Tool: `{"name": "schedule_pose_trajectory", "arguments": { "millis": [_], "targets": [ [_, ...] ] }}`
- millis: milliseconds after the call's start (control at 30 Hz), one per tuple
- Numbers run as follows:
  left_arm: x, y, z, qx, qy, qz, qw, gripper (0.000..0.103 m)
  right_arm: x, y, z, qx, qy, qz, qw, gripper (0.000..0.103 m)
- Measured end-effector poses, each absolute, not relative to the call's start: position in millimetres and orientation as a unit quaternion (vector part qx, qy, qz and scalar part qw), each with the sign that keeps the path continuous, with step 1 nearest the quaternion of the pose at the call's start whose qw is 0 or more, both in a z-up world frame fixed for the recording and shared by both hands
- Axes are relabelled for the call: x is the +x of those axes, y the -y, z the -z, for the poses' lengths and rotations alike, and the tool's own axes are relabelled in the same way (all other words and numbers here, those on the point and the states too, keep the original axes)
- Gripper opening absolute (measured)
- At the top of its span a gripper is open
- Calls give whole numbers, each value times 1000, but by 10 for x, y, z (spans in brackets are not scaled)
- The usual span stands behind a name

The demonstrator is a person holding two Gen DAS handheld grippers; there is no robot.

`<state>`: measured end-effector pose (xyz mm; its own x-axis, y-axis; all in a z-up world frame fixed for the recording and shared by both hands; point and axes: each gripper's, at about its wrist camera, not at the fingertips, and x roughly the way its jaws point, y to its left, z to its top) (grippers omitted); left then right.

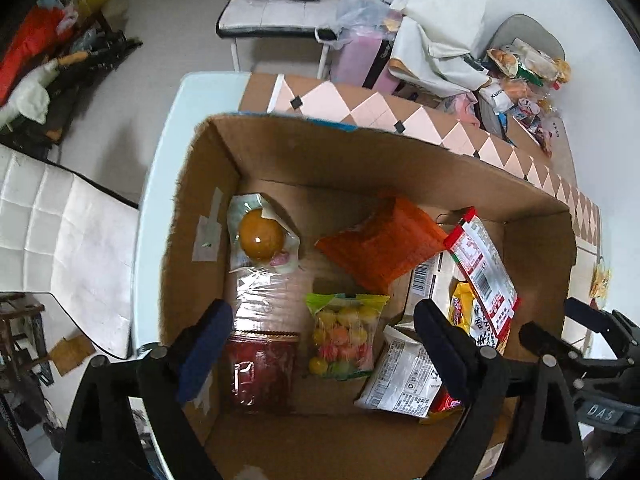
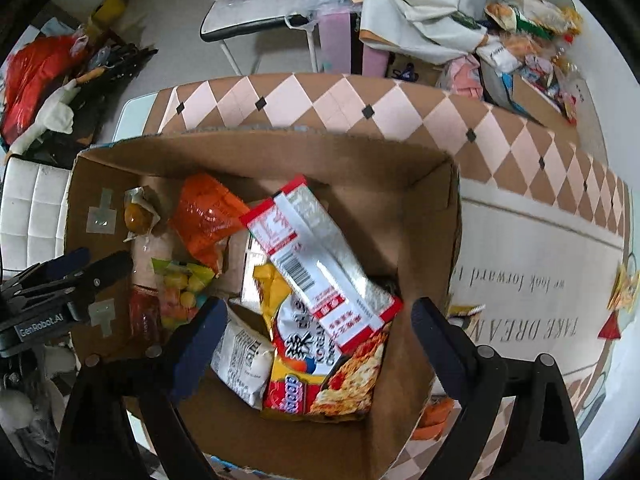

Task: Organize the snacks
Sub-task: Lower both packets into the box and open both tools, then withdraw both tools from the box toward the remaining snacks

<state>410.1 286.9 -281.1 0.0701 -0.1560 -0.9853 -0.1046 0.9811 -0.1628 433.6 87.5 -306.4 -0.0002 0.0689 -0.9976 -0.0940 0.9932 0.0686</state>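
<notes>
An open cardboard box (image 1: 192,240) stands on the table and holds several snacks. My left gripper (image 1: 322,320) hangs open above a bag of coloured candies (image 1: 344,336), with nothing between its fingers. Around the candies lie a round orange pastry in clear wrap (image 1: 262,240), an orange packet (image 1: 384,244) and a dark red packet (image 1: 260,372). My right gripper (image 2: 320,316) is open too, over the box's right half (image 2: 420,208). There a long red-and-white packet (image 2: 320,256) rests across a yellow noodle bag (image 2: 320,372) and a white packet (image 2: 240,364).
A tablecloth with a brown and pink diamond border (image 2: 360,100) covers the table. A heap of more snacks (image 2: 532,32) sits on a chair at the back right. A small yellow packet (image 2: 624,288) lies at the table's right edge. A white chair (image 1: 60,240) stands to the left.
</notes>
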Motion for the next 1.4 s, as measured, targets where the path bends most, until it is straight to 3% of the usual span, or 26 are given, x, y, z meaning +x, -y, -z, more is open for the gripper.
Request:
{"name": "schedule_pose_trajectory", "arguments": {
  "millis": [267,733,1333,1400],
  "targets": [
    [3699,-2743,2453,-59,-632,12,773,93,3914,-926,2882,11,-679,-44,733,96],
    [2706,-2604,1838,-27,-561,-17,827,93,2979,-904,2099,19,-602,-38,797,96],
    [2227,-2404,1287,-37,-516,-7,856,93,2222,-781,1530,38,-566,-57,821,99],
    [2236,-2337,1294,-49,-517,7,855,97,2206,-702,1498,48,-566,-60,821,99]
  ]
}}
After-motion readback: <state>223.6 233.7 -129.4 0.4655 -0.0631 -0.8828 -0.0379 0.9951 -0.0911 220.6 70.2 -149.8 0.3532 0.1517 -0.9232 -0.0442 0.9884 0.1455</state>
